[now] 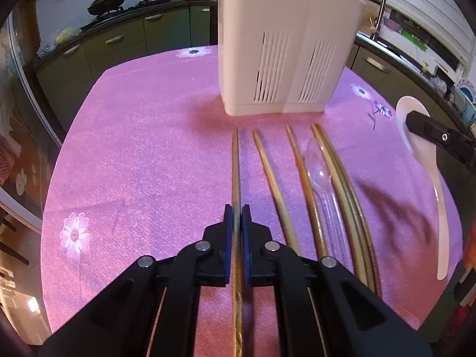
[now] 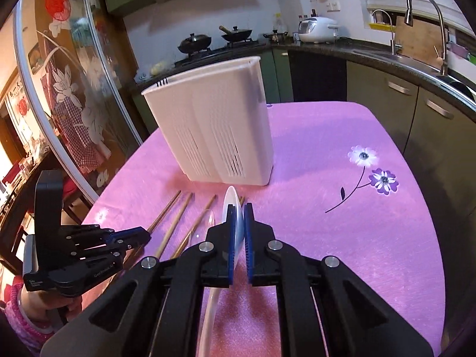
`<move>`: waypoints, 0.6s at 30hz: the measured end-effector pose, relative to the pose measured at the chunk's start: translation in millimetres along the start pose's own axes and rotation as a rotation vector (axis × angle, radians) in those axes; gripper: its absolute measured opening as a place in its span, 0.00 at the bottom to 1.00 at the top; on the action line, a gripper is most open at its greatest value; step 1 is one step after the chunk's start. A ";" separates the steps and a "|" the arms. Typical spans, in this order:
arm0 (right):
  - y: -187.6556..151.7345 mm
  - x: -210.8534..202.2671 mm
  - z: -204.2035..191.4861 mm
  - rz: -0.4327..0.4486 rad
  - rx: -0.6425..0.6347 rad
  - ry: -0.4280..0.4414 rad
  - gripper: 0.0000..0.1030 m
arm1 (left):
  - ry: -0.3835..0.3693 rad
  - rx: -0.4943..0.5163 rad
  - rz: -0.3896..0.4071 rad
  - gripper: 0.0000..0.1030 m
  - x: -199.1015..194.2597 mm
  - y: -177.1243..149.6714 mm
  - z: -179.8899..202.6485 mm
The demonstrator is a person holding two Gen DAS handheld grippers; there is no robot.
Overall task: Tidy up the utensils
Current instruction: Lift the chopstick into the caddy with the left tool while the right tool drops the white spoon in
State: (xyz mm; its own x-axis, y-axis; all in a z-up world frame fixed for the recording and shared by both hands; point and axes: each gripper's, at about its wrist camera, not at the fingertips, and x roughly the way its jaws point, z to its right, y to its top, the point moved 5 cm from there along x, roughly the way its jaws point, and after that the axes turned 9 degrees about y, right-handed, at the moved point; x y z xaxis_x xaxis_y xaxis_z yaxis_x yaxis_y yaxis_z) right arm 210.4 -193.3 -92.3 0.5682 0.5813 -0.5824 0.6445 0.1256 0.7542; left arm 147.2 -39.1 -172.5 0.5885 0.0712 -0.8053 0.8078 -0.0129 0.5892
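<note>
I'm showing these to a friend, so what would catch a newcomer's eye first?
The tall white slotted plastic utensil holder standing at the far middle of the pink flowered tablecloth. In front of it lie wooden chopsticks, one chopstick pinched in the left gripper. The right gripper clamps a white ceramic soup spoon.

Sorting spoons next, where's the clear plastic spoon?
Left wrist view: clear plastic spoon lies on the pink tablecloth, right of centre among the chopsticks.

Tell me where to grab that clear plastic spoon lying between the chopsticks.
Take the clear plastic spoon by its slim handle, coming down from above with the jaws across it. It lies flat on the pink tablecloth, bowl toward the white holder, and chopsticks hug both sides, so room for the fingers is probably tight.
</note>
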 end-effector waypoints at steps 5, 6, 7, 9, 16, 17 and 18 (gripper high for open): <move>1.3 -8.2 -1.3 0.018 0.001 0.007 0.06 | -0.023 -0.015 0.037 0.06 -15.7 11.6 -4.0; 2.1 -9.8 -1.3 0.028 0.005 0.008 0.06 | -0.032 -0.022 0.051 0.06 -20.9 15.3 -5.0; 4.3 -12.7 -1.0 0.048 0.009 0.011 0.06 | -0.037 -0.027 0.066 0.06 -27.3 19.3 -6.3; 7.8 -16.7 -1.7 0.073 0.012 0.010 0.06 | -0.055 -0.040 0.105 0.06 -43.1 29.0 -9.2; 13.4 -22.6 -1.8 0.094 0.013 0.011 0.06 | -0.091 -0.038 0.241 0.06 -101.4 69.9 -12.9; 13.7 -23.2 -1.5 0.096 0.013 0.013 0.06 | -0.094 -0.037 0.253 0.06 -107.3 74.1 -14.0; 14.3 -24.6 -1.7 0.099 0.014 0.016 0.06 | -0.095 -0.031 0.270 0.06 -114.9 79.6 -13.2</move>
State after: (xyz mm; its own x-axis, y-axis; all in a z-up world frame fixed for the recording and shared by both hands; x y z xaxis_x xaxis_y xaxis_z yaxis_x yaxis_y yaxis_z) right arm 204.8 -204.5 -66.7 0.6217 0.6027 -0.5002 0.5926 0.0557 0.8036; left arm 143.5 -35.1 -32.3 0.7839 -0.0247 -0.6204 0.6208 0.0122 0.7839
